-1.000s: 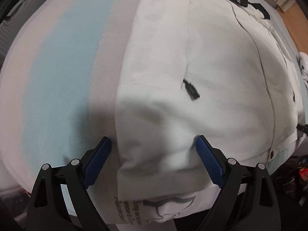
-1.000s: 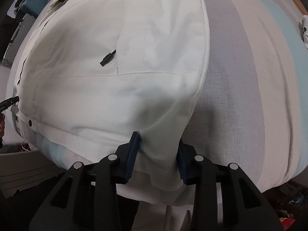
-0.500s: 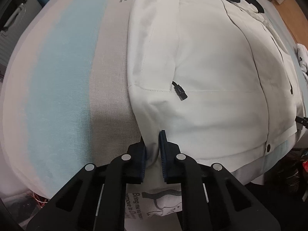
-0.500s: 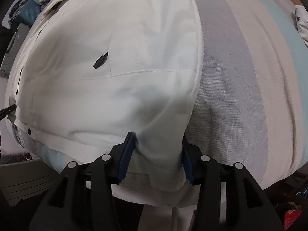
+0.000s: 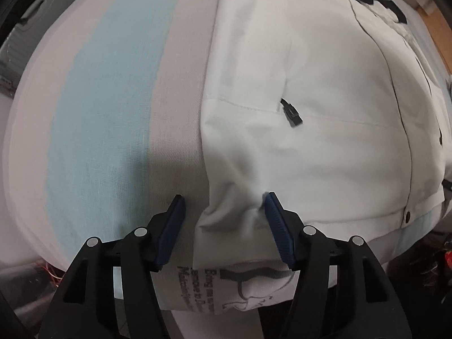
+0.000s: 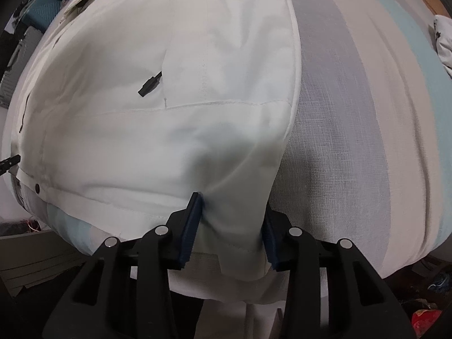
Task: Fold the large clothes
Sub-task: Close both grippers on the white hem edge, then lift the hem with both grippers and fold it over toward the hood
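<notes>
Jacket (image 5: 296,113) hem corners: left gripper (image 5: 223,226), just reopening, straddles cloth unpinched; right gripper (image 6: 231,226) pinches its corner (ready for folding).

A large white fabric jacket (image 5: 310,90) is spread on a striped woven table cover (image 5: 107,107), filling the right of the left-wrist frame and the left of the right-wrist frame (image 6: 169,99); the cover (image 6: 353,141) is exposed alongside.

black gripper (image 5: 223,223) frames, blue ribbed pads (image 6: 190,226), silver screws
</notes>
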A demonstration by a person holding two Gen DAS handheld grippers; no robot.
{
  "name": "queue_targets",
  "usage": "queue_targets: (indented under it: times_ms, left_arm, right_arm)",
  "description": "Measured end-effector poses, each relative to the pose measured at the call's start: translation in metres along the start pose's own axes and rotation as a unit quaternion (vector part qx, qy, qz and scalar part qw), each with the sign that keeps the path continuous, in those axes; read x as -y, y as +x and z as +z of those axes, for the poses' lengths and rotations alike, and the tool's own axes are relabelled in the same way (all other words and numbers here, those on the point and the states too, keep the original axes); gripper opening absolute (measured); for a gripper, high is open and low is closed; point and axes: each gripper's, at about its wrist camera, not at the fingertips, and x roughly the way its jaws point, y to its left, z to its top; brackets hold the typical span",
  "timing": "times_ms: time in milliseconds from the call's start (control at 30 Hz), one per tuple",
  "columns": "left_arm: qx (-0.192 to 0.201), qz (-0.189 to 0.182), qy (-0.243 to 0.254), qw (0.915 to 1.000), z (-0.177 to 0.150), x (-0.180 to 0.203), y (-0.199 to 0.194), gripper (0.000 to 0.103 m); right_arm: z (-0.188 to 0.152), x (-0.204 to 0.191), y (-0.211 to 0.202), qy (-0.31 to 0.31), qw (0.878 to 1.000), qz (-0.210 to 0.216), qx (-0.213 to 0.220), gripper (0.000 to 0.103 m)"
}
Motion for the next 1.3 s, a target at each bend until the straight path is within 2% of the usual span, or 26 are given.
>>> queue_targets:
  times_ms: [33, 133, 467, 533, 600, 733, 833, 1167, 1300]
  left_arm:
    - [-0.002, -0.008, 0.008, 0.9999, 0.000, 0.004, -0.001, 0.040]
    - [-0.002, -0.007, 0.027, 0.9996, -0.002, 0.015, -0.005, 0.023]
    - [-0.018, 0.002, 0.030, 0.9994, 0.000, 0.031, -0.016, 0.009]
    - [-0.021, 0.004, 0.033, 0.9992, 0.006, 0.038, -0.019, 0.006]
    - [-0.025, 0.008, 0.039, 0.9989, 0.010, 0.042, -0.024, 0.004]
    - [-0.033, 0.007, 0.033, 0.9989, 0.017, 0.046, -0.040, 0.004]
    - [-0.032, 0.011, 0.047, 0.9983, 0.008, 0.058, -0.061, 0.003]
    - [-0.034, 0.002, 0.063, 0.9974, 0.029, 0.076, -0.105, 0.003]
    - [-0.033, -0.023, 0.080, 0.9960, 0.043, 0.083, -0.124, 0.003]
  right_arm:
    - [0.001, -0.001, 0.000, -0.001, 1.000, -0.004, -0.003, 0.038]
    - [0.000, -0.013, -0.004, -0.002, 1.000, -0.010, -0.008, 0.037]
    - [0.017, -0.037, -0.004, 0.006, 0.999, -0.045, -0.030, 0.036]
    - [0.024, -0.043, -0.006, 0.001, 0.998, -0.050, -0.030, 0.032]
    - [0.024, -0.045, -0.007, -0.008, 0.998, -0.049, -0.032, 0.021]
    - [0.036, -0.056, -0.016, 0.000, 0.998, -0.032, -0.048, 0.006]
    - [0.045, -0.062, -0.026, -0.009, 0.998, -0.026, -0.053, 0.004]
    - [0.069, -0.075, -0.078, 0.017, 0.998, 0.011, -0.067, 0.004]
    - [0.080, -0.082, -0.105, -0.010, 0.997, 0.030, -0.065, 0.004]
